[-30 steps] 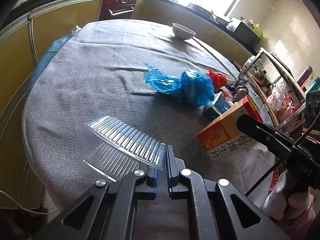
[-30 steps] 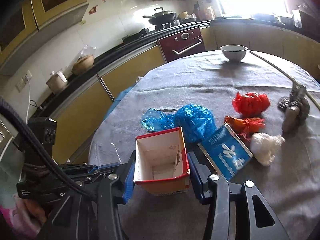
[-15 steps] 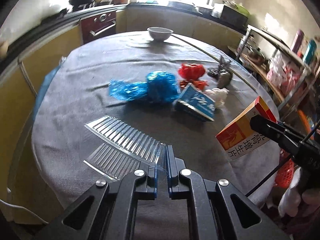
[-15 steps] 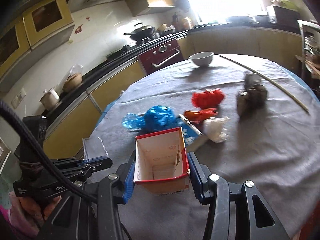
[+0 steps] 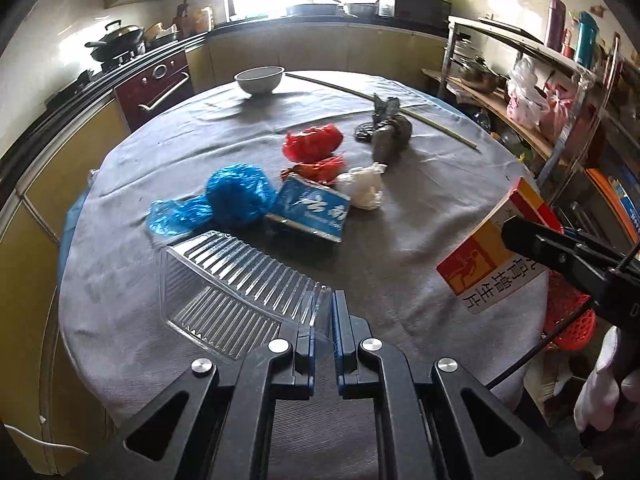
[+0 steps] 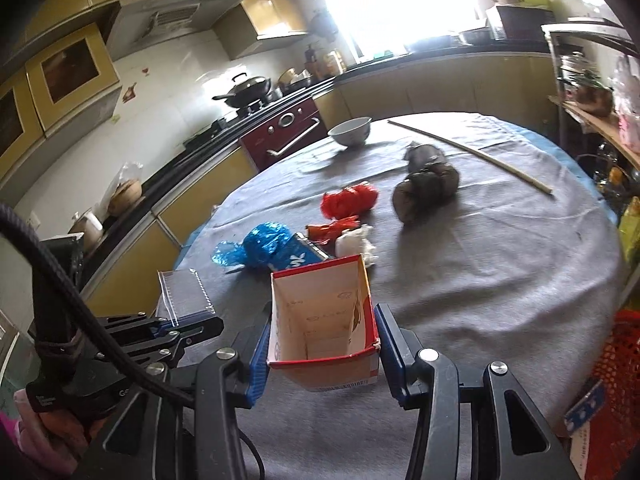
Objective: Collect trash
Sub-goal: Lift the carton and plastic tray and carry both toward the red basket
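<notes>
My left gripper is shut on the rim of a clear ribbed plastic tray, held above the near side of the round table. My right gripper is shut on an open red, orange and white carton; the same carton shows at the right of the left wrist view. On the cloth lie a blue plastic bag, a blue packet, a red bag, a red wrapper, a white wad and a dark grey bag.
A white bowl and a long thin stick lie at the table's far side. A red mesh basket stands beside the table at the right. Shelves with bags line the right wall, cabinets and a stove the left.
Both grippers have swung toward the right around the table's near edge, holding the tray and the carton. The trash pile now sits more to the centre and farther off. The red basket has come into view.
</notes>
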`<act>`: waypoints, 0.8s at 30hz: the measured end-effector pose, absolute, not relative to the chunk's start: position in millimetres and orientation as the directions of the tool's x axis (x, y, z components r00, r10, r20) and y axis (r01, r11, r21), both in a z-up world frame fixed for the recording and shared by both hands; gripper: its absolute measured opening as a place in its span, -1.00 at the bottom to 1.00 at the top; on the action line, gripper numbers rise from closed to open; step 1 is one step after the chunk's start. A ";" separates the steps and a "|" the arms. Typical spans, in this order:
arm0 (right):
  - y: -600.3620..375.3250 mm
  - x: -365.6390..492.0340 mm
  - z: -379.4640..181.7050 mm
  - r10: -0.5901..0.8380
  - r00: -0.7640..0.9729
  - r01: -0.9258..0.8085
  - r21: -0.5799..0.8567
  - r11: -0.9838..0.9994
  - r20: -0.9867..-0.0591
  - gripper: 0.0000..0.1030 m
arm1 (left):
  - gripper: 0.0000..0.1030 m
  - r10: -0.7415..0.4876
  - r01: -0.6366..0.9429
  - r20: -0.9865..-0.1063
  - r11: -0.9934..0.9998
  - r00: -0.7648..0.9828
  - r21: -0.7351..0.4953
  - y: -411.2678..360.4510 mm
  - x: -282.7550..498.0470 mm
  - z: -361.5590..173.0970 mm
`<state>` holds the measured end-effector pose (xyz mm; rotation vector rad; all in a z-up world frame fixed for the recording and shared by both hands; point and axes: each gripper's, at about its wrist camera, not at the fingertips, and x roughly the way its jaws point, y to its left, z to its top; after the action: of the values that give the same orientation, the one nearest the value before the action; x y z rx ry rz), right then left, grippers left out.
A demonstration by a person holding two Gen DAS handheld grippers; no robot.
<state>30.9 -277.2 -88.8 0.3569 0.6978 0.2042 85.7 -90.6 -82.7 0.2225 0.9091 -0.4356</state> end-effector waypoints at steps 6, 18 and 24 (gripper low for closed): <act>-295.2 15.5 -84.6 0.269 0.769 -0.034 0.383 0.923 -0.580 -0.02 | -0.85 -0.255 0.471 -0.808 0.882 0.531 0.031 -108.8 80.8 -81.5; -321.8 0.6 -86.5 0.231 0.782 0.016 0.390 0.921 -0.579 -0.02 | -0.85 -0.254 0.507 -0.827 0.861 0.501 0.043 -132.4 72.4 -88.3; -335.2 -3.9 -85.0 0.218 0.794 0.041 0.407 0.912 -0.568 -0.02 | -0.85 -0.277 0.525 -0.811 0.850 0.516 0.044 -142.6 64.9 -81.7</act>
<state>-3.9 -335.2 -85.0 0.4178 0.6512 0.0981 64.9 -142.6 -81.7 0.3010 0.9097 -0.4906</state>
